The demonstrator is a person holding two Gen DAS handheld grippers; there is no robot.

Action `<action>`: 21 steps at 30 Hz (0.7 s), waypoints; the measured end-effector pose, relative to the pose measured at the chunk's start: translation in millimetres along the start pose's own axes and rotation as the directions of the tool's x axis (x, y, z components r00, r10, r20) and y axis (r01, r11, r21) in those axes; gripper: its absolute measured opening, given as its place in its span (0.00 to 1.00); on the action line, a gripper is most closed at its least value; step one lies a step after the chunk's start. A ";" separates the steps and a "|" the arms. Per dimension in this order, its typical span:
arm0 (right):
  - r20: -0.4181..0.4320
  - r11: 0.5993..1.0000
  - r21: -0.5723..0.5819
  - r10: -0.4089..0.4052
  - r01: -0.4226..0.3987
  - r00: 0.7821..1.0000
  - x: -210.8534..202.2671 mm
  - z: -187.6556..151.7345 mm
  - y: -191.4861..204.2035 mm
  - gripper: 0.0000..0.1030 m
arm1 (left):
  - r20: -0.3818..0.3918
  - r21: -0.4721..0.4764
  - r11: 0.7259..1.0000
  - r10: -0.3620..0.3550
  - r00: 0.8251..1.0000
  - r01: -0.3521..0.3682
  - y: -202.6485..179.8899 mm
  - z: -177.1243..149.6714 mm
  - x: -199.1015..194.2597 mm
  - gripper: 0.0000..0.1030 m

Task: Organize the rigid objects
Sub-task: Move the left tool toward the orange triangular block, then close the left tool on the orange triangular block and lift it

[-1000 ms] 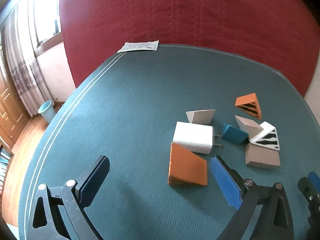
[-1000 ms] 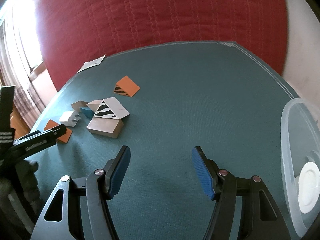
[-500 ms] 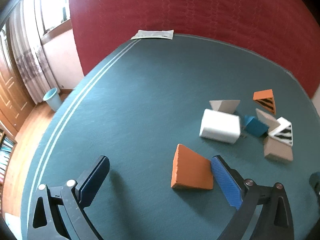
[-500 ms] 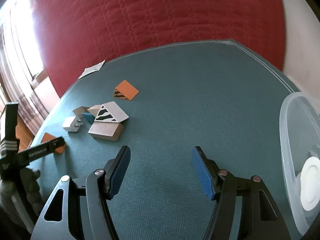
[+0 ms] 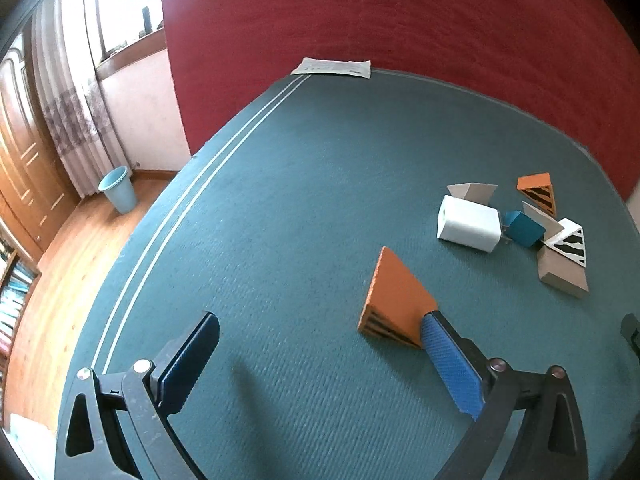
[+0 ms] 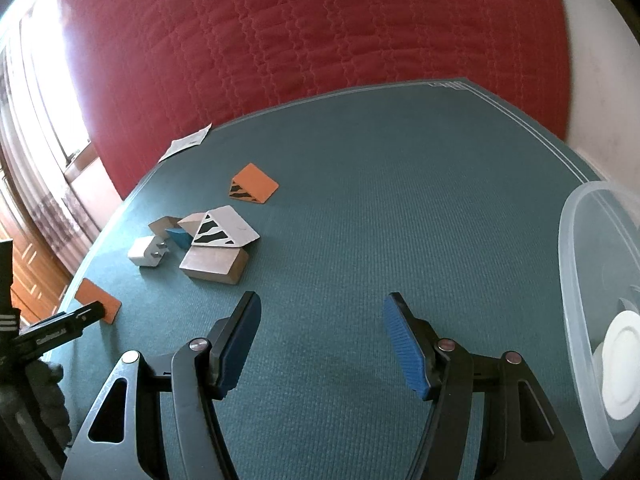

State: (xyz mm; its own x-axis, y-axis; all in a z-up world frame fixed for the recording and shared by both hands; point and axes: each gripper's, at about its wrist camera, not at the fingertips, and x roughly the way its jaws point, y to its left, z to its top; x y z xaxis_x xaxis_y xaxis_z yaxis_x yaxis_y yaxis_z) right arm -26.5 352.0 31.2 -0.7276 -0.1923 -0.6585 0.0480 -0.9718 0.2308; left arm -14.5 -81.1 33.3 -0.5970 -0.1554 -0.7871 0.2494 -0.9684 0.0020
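Observation:
In the left wrist view my left gripper [image 5: 320, 360] is open, low over the green table [image 5: 280, 200]. An orange wedge [image 5: 396, 300] with black stripes on its near face lies against the tip of the right finger [image 5: 450, 364], not clamped. Behind it sit a white charger [image 5: 468, 228], a blue block [image 5: 524, 228], a grey wedge [image 5: 472, 192], an orange striped wedge [image 5: 538, 192], a white striped wedge [image 5: 568, 240] and a tan block [image 5: 560, 276]. My right gripper [image 6: 320, 340] is open over bare cloth, with the tan block [image 6: 214, 266] ahead on its left.
A clear plastic container [image 6: 580, 280] with a white round thing [image 6: 620, 376] inside stands at the right edge of the right wrist view. A paper sheet [image 5: 332, 67] lies at the table's far edge. A red quilt [image 5: 400, 20] hangs behind, and a blue bin [image 5: 118, 188] stands on the floor.
My left gripper has slid left, away from the cluster, and the orange wedge has gone with it, pushed off the charger by the right finger. The right gripper has kept still.

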 end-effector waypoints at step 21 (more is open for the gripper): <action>0.002 1.000 0.000 0.011 -0.011 1.000 0.0 -0.8 -1.1 0.63 | -0.043 -0.154 0.986 0.064 0.997 -0.070 1.7 12.6 19.1 0.99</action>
State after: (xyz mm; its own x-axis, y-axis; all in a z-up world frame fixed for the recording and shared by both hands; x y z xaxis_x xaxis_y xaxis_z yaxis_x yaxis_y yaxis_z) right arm -26.0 353.0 30.4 -0.7280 -0.2031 -0.6548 0.0560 -0.9696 0.2384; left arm -35.1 -88.1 26.1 -0.5463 -0.2086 -0.8112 0.4050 -0.9135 -0.0378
